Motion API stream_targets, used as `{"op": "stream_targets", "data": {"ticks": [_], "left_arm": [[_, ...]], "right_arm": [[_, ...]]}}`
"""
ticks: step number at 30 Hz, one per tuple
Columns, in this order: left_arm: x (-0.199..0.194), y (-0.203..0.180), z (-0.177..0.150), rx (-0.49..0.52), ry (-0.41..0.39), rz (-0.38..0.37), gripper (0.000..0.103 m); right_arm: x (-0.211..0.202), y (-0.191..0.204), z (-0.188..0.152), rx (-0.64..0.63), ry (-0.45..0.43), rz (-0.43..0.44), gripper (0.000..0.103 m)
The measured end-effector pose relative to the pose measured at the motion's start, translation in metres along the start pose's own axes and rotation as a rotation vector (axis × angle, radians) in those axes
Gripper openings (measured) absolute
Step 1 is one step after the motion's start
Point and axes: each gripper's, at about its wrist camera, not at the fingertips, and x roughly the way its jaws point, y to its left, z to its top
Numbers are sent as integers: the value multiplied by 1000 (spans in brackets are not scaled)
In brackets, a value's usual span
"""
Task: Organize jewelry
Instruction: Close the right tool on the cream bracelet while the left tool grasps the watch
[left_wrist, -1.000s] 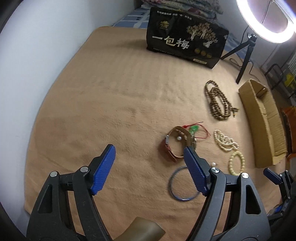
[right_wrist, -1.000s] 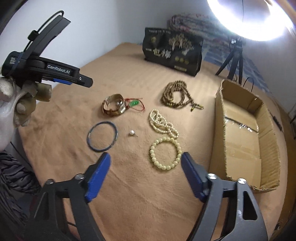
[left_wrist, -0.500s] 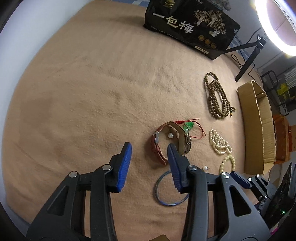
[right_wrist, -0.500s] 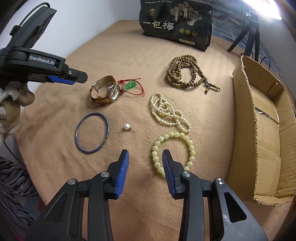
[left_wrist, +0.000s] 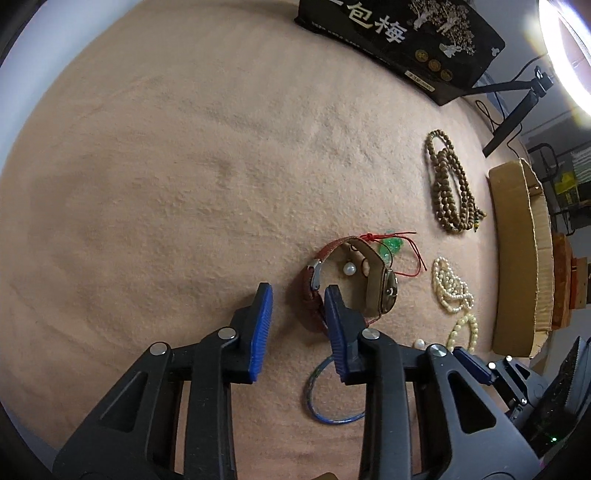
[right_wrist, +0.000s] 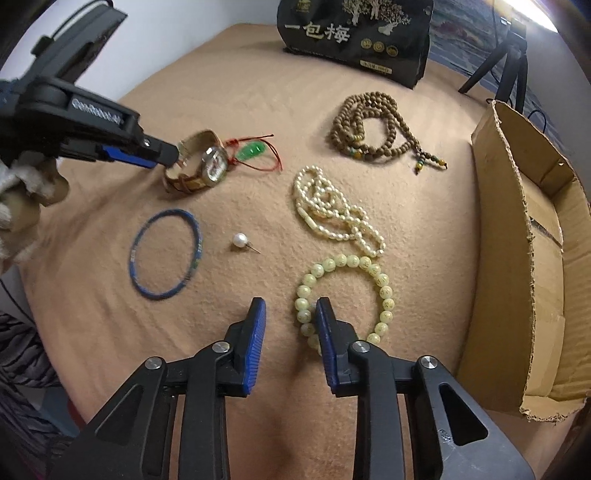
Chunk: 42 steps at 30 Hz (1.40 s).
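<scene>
With both grippers' jaws just narrowed on nothing, left gripper (left_wrist: 297, 301) beside the watch strap (left_wrist: 314, 291) and right gripper (right_wrist: 290, 314) beside the pale green bead bracelet (right_wrist: 345, 295), we're pre-grasp: next, straddle and pinch, then carry to the cardboard box (right_wrist: 524, 236).

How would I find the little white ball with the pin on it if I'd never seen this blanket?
Start at the tan blanket and find the blue bangle on one side and the pale green bead bracelet on the other. The pearl stud lies alone in the gap between them, touching neither. It is one single white bead with a short metal pin, not a string.
</scene>
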Motion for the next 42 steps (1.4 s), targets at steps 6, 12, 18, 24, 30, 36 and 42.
{"op": "stream_targets", "data": {"ticks": [6, 12, 18, 24, 30, 36, 42], "left_arm": [[7, -5, 2, 9, 7, -11, 11], [-8, -6, 4, -2, -48, 1, 9], [-32, -1, 6, -19, -112, -8, 8], [-53, -5, 7, -30, -163, -43, 8], [-73, -27, 6, -2, -206, -97, 8], [-87, -60, 2, 38, -235, -148, 8], [-89, -100, -2, 93, -240, -198, 8]], "right_arm": [[3, -3, 3, 5, -4, 10, 6], [-10, -2, 5, 7, -37, 18, 6], [-37, 0, 12, 15, -111, 32, 6], [-61, -1, 14, 34, -177, 50, 6], [-90, -13, 14, 69, -260, 50, 6], [-115, -36, 7, 121, -320, 23, 6], [-134, -68, -6, 187, -351, -37, 6]]}}
